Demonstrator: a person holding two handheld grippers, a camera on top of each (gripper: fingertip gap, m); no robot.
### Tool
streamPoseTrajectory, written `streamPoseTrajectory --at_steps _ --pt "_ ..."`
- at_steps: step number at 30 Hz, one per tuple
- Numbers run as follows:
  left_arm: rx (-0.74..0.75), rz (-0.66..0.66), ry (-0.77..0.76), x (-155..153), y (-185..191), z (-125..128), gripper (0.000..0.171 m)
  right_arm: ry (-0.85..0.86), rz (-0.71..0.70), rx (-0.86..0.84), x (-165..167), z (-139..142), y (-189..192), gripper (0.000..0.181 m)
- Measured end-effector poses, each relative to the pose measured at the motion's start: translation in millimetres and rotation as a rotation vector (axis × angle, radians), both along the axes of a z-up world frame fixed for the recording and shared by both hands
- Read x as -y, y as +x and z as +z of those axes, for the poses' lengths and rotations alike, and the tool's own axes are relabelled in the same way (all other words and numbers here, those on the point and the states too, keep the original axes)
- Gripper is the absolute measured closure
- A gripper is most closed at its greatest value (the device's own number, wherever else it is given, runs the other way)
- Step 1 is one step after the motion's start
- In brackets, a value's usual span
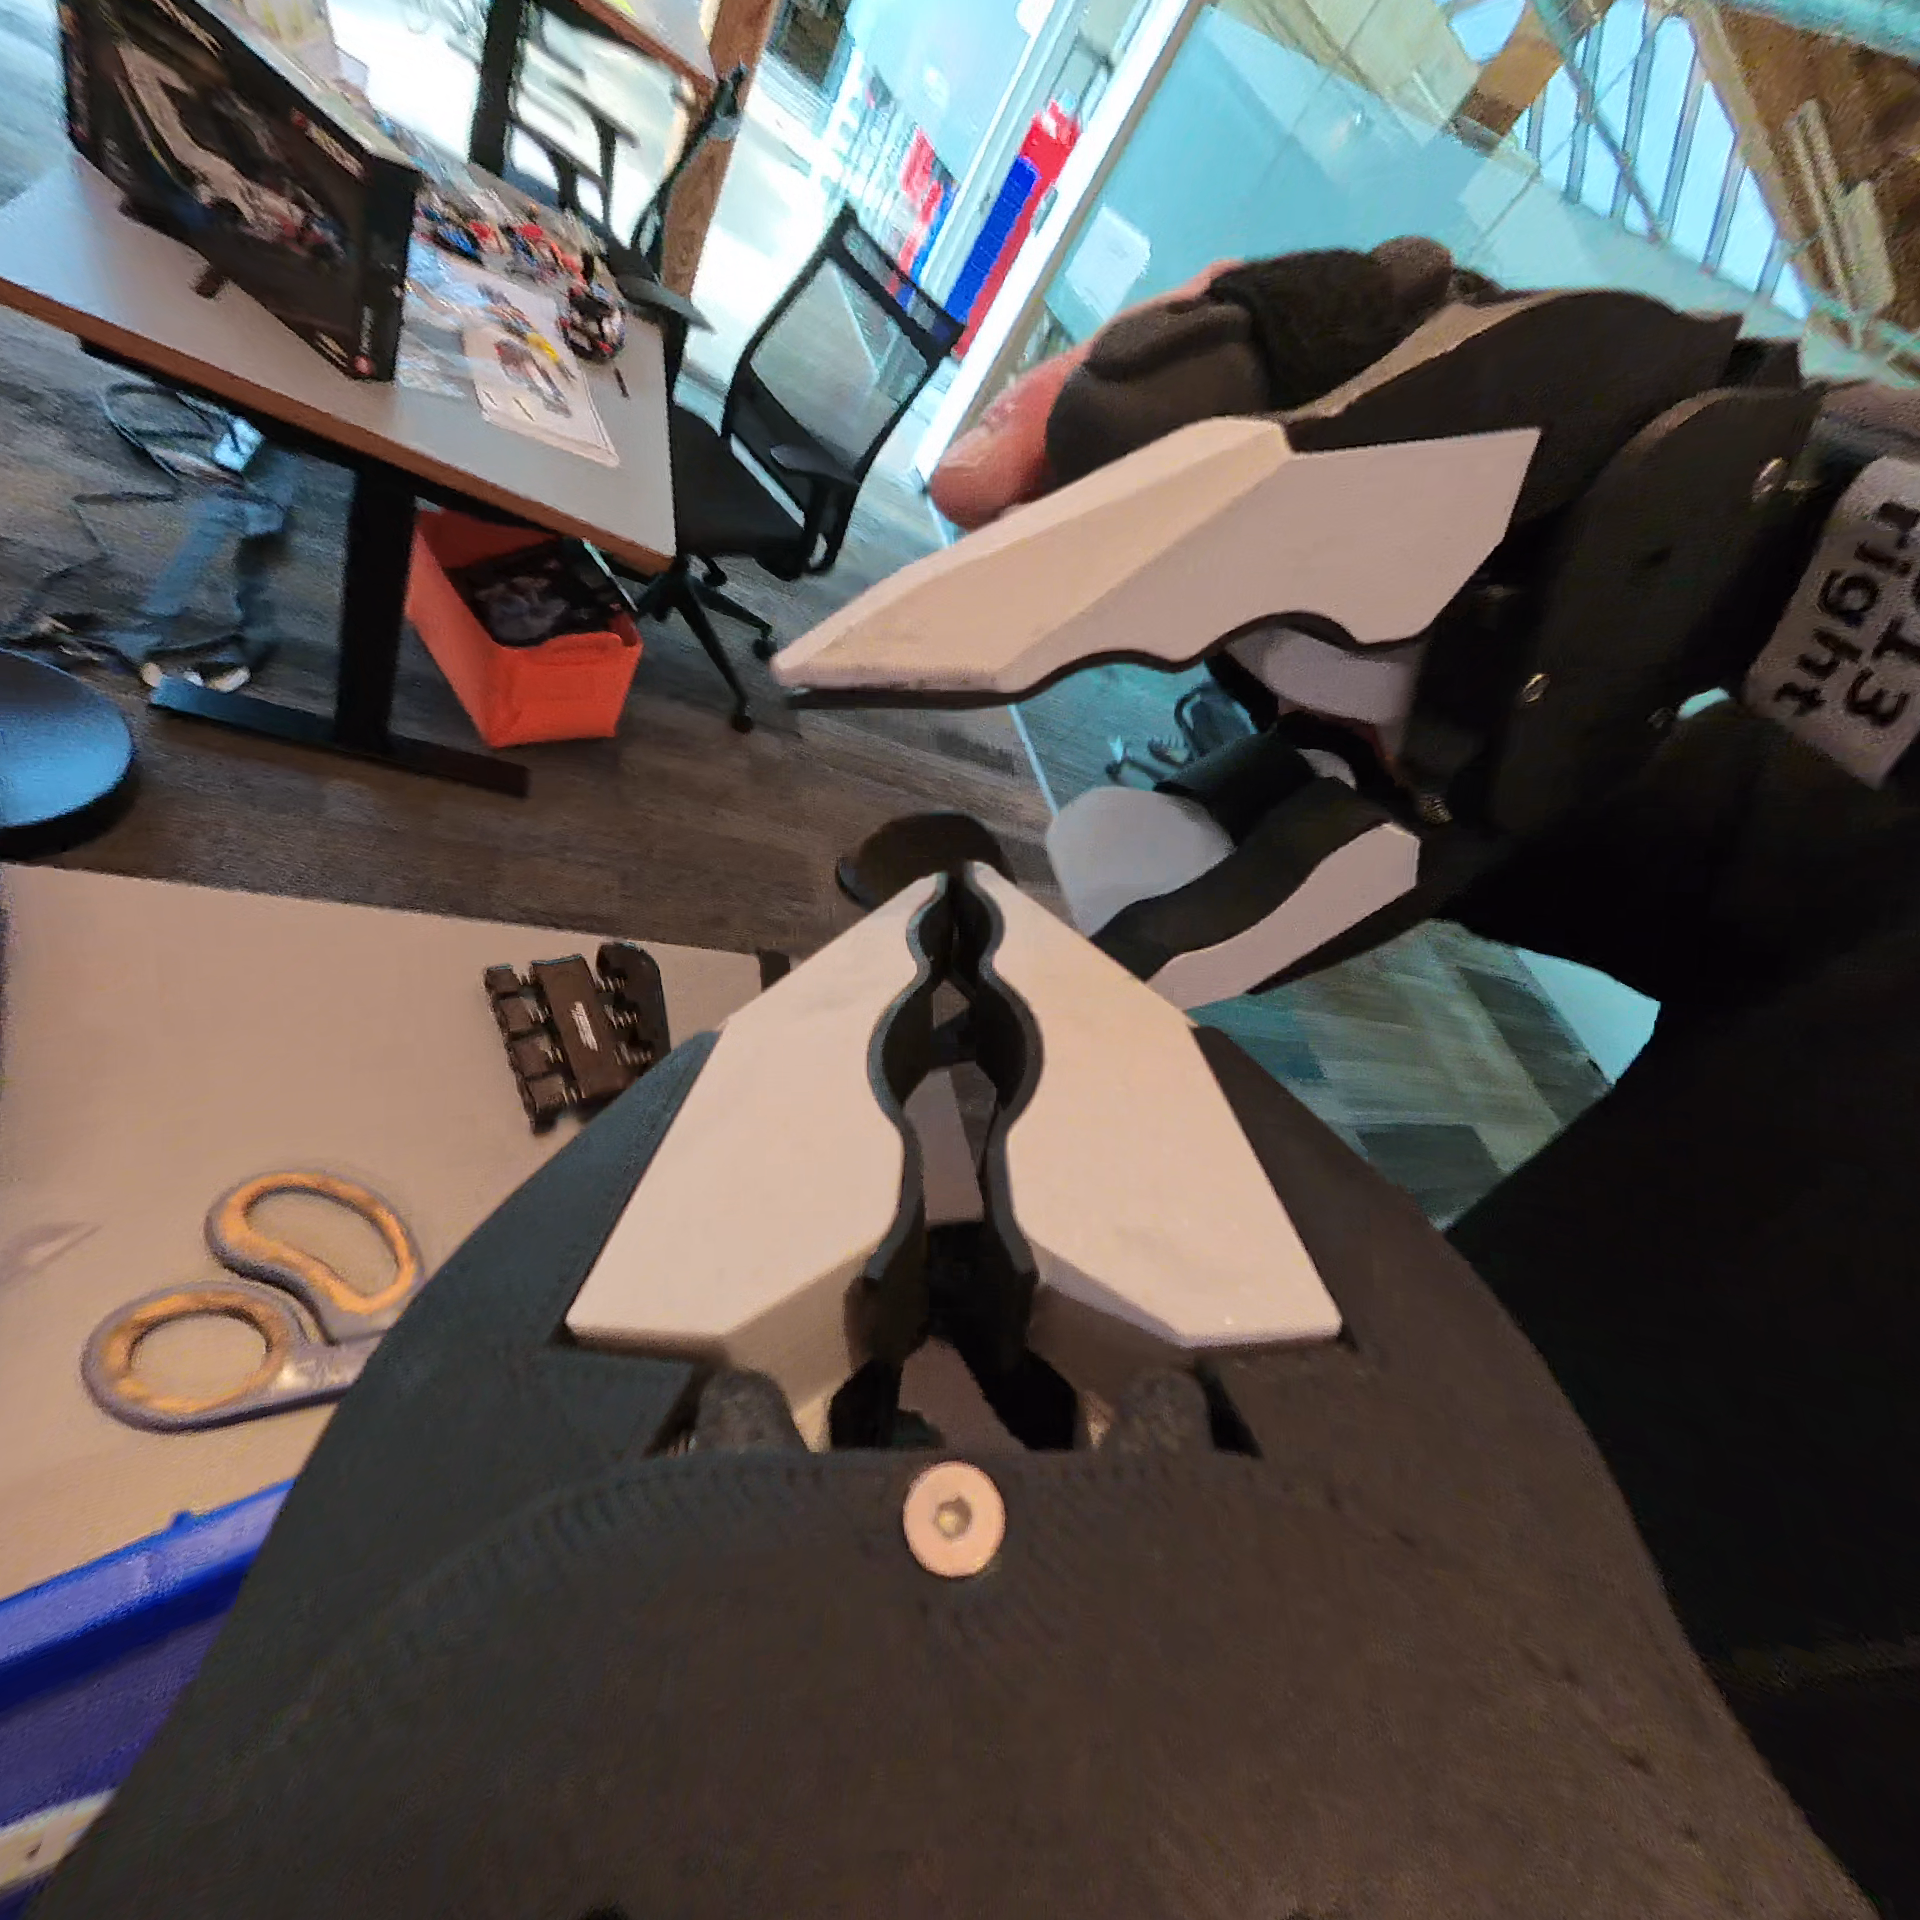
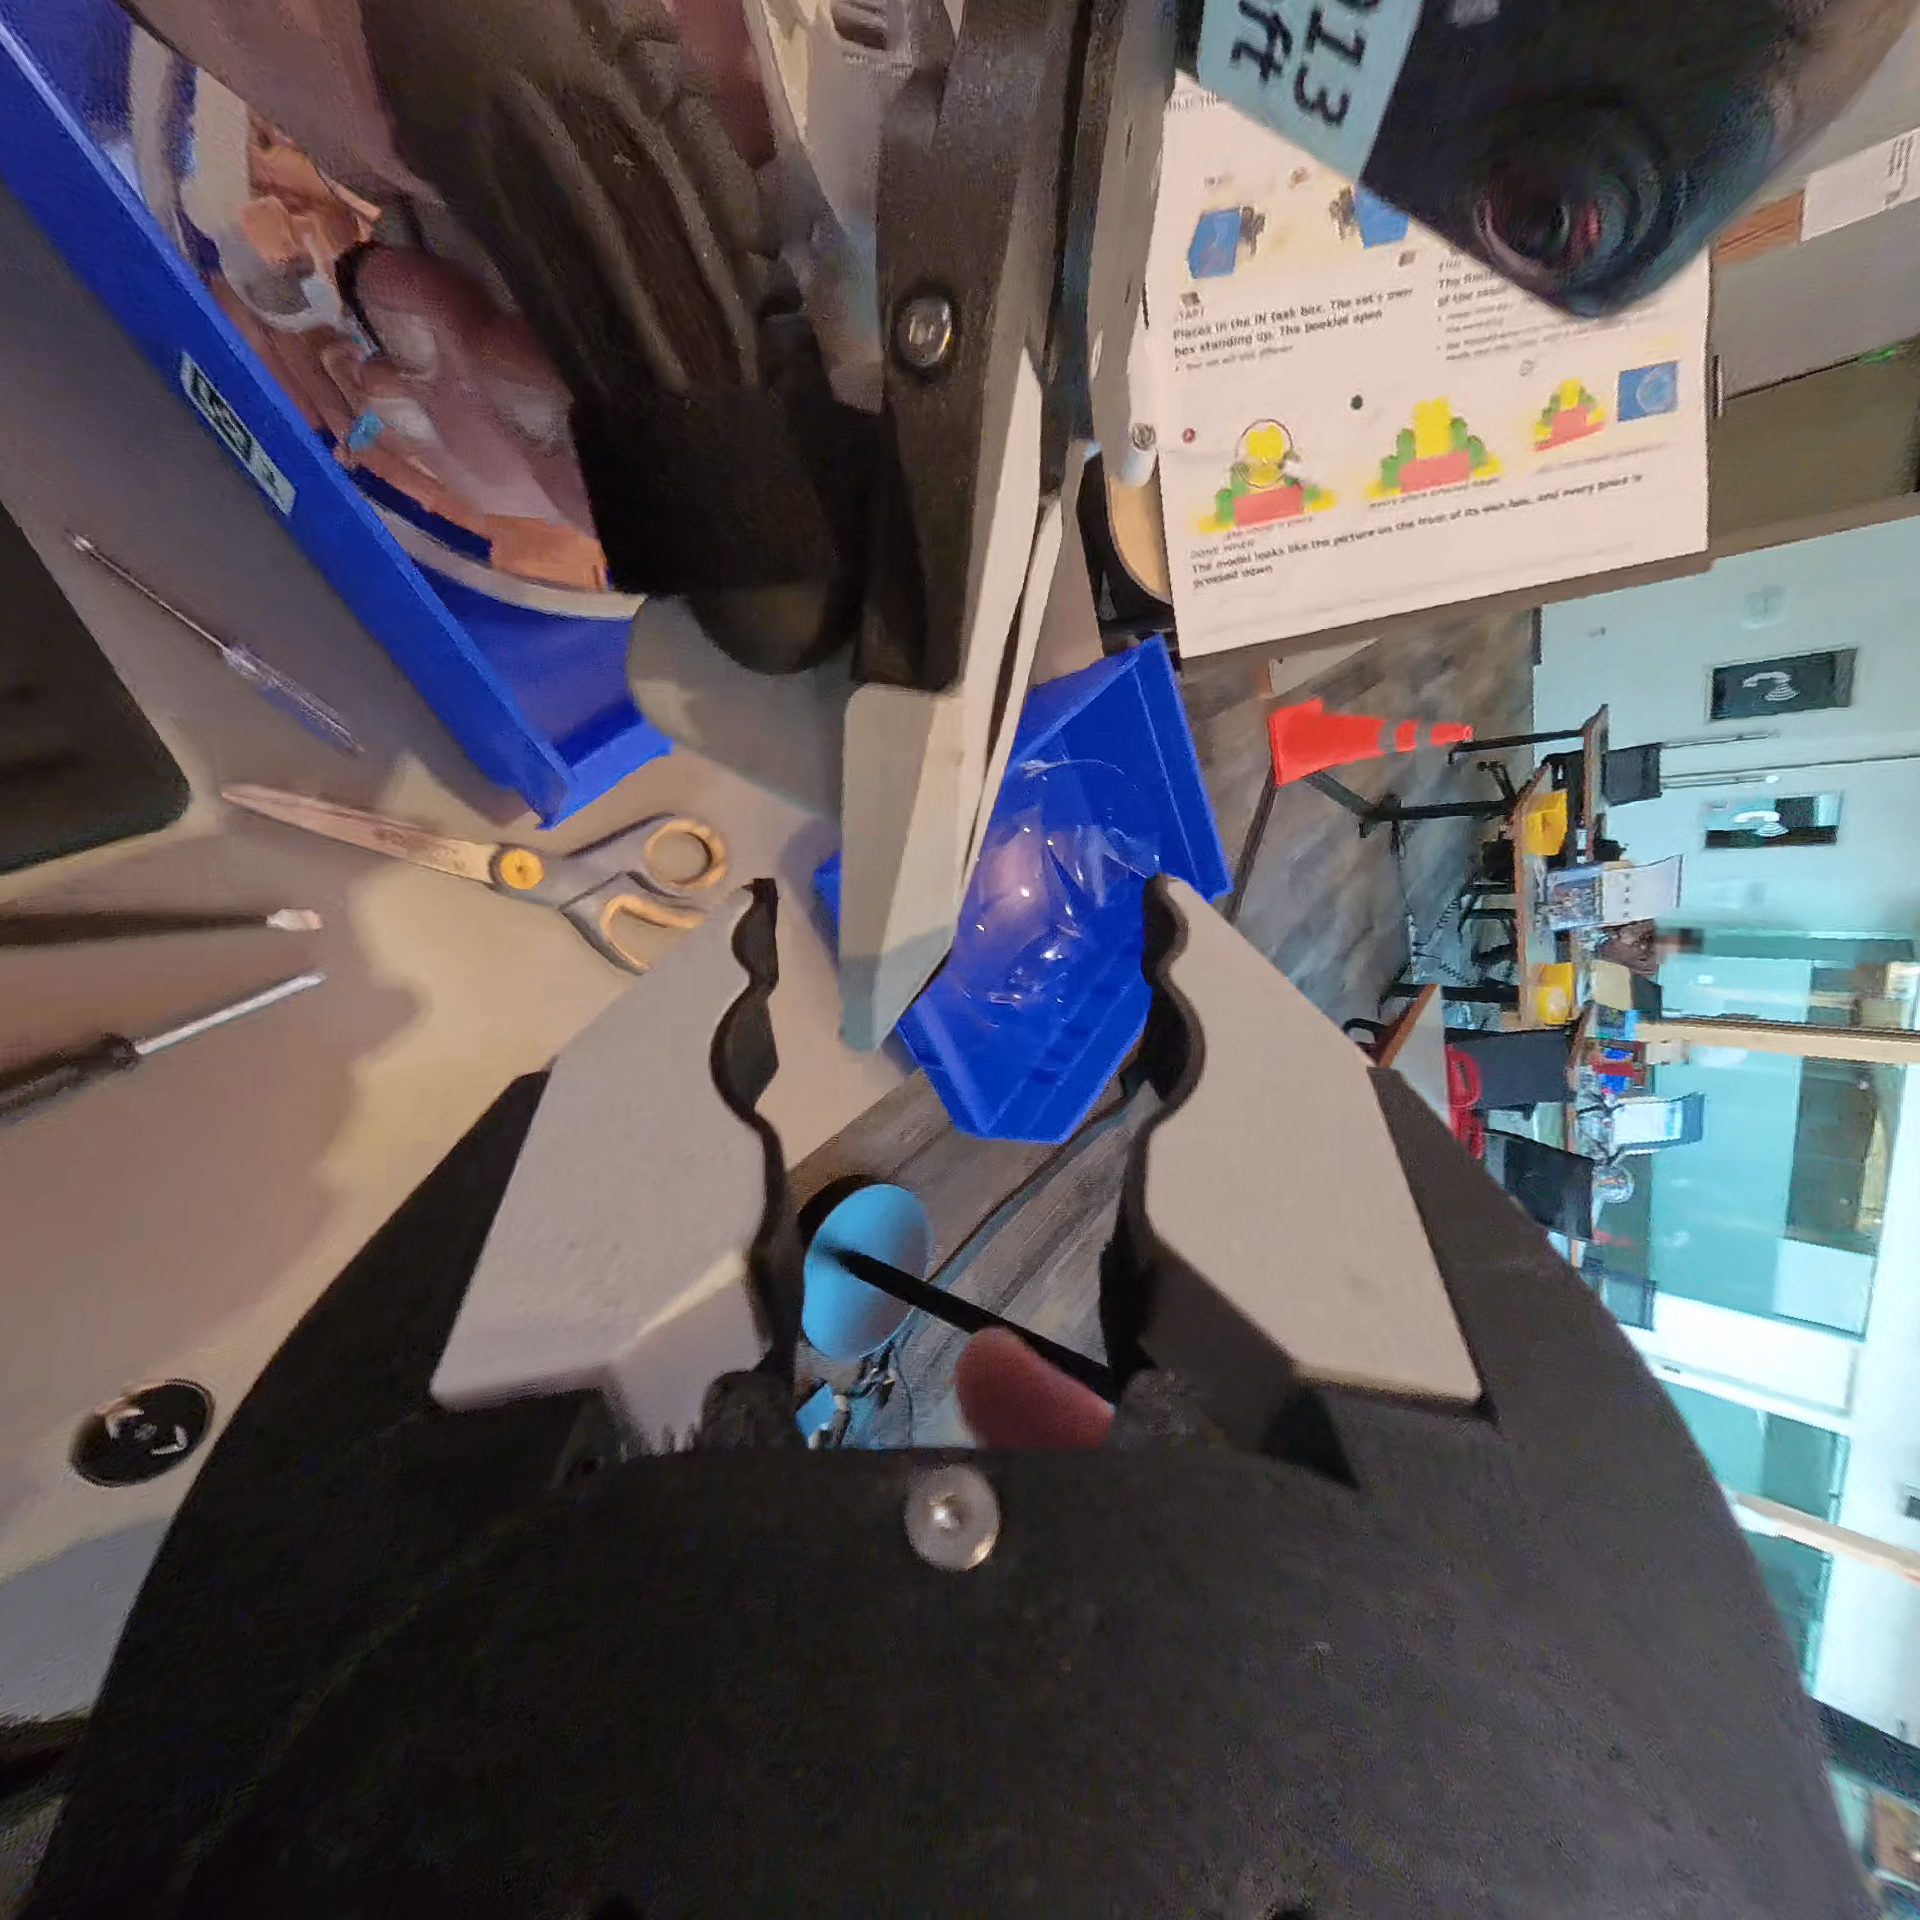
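My left gripper [image 1: 961, 883] is shut, with nothing showing between its pads. In the right wrist view it [image 2: 894, 987] comes down from above, and its closed fingers sit between my right gripper's open fingers without touching them. My right gripper [image 2: 961, 894] is open and holds nothing; it also shows in the left wrist view [image 1: 977, 831], wide open at the right. Behind the fingers a small blue bin [image 2: 1143, 748] holds a clear plastic film [image 2: 1049, 894]. Whether the film touches the left fingers I cannot tell.
Orange-handled scissors [image 1: 249, 1299] [image 2: 582, 883] and a black spring hand gripper [image 1: 571, 1018] lie on the grey table [image 1: 208, 1039]. A large blue bin [image 2: 312, 468], screwdrivers [image 2: 156, 1039] and a printed sheet [image 2: 1434, 416] are near. Beyond are an orange box [image 1: 520, 644], a chair [image 1: 831, 395] and a cone [image 2: 1340, 738].
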State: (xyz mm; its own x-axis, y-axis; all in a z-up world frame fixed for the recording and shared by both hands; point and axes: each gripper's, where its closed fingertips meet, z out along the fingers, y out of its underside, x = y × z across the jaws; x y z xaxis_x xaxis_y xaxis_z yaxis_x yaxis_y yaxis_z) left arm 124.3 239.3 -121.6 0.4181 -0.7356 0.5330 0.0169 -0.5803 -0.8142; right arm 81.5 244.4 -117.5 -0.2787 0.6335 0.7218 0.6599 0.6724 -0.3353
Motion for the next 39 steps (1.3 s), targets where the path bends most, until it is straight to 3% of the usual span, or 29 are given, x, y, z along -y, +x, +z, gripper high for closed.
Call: streamPoseTrajectory --at_steps 4,6,8,11,13,14,15,19,21,23,25,26,30,33,37,39 --pt "-0.140 -0.042 -0.122 21.8 10.8 -31.4 0.171 0.058 0.015 0.075 14.1 -30.9 -7.9 0.113" --pt "-0.171 -0.072 -0.224 33.2 15.4 -49.7 0.171 -0.039 0.048 0.105 34.3 -57.0 -9.2 0.131" --pt "-0.276 -0.059 -0.299 44.7 12.0 -74.7 0.171 -0.041 0.049 0.101 45.5 -76.3 -8.2 0.133" --pt "-0.306 -0.092 -0.371 74.2 9.9 -99.6 0.171 -0.121 0.040 0.075 73.2 -98.0 -7.6 0.133" --pt "-0.401 -0.131 -0.404 100.0 2.7 -118.2 0.171 -0.274 0.075 0.069 100.1 -112.4 -5.3 0.126" --pt "-0.475 -0.126 -0.406 110.0 -5.4 -129.6 0.171 -0.360 0.071 0.095 109.8 -121.4 -0.1 0.108" --pt "-0.549 -0.137 -0.399 121.3 -14.6 -141.3 0.171 -0.443 0.056 0.129 116.0 -130.5 7.6 0.102" --pt "-0.902 -0.314 -0.636 197.2 -54.8 -186.0 0.171 -0.775 0.098 0.176 146.5 -149.3 37.4 0.129" --pt "-1.089 -0.359 -0.699 225.4 -78.5 -204.4 0.171 -0.850 0.124 0.134 156.7 -148.6 43.4 0.127" --pt "-1.170 -0.449 -0.764 250.2 -88.4 -215.0 0.171 -0.946 0.089 0.063 153.8 -148.8 46.4 0.114" --pt "-1.277 -0.470 -0.783 256.7 -101.9 -222.1 0.171 -1.029 0.016 -0.027 140.5 -154.7 45.3 0.076" --pt "-1.251 -0.483 -0.792 259.7 -98.4 -222.8 0.171 -1.060 0.010 -0.053 139.3 -156.6 45.5 0.066" --pt "-1.200 -0.456 -0.649 245.4 -77.2 -225.1 0.171 -1.150 0.105 -0.177 150.7 -136.4 28.3 0.048" --pt "-1.303 -0.541 -0.649 248.9 -71.1 -227.1 0.171 -1.150 0.195 -0.134 171.9 -126.3 14.8 0.045" --pt "-1.391 -0.599 -0.632 251.6 -61.5 -232.9 0.171 -1.153 0.261 -0.086 190.4 -118.7 10.0 0.073" --pt "-1.399 -0.632 -0.620 254.6 -54.3 -233.9 0.171 -1.183 0.279 -0.055 199.5 -121.8 10.7 0.078"
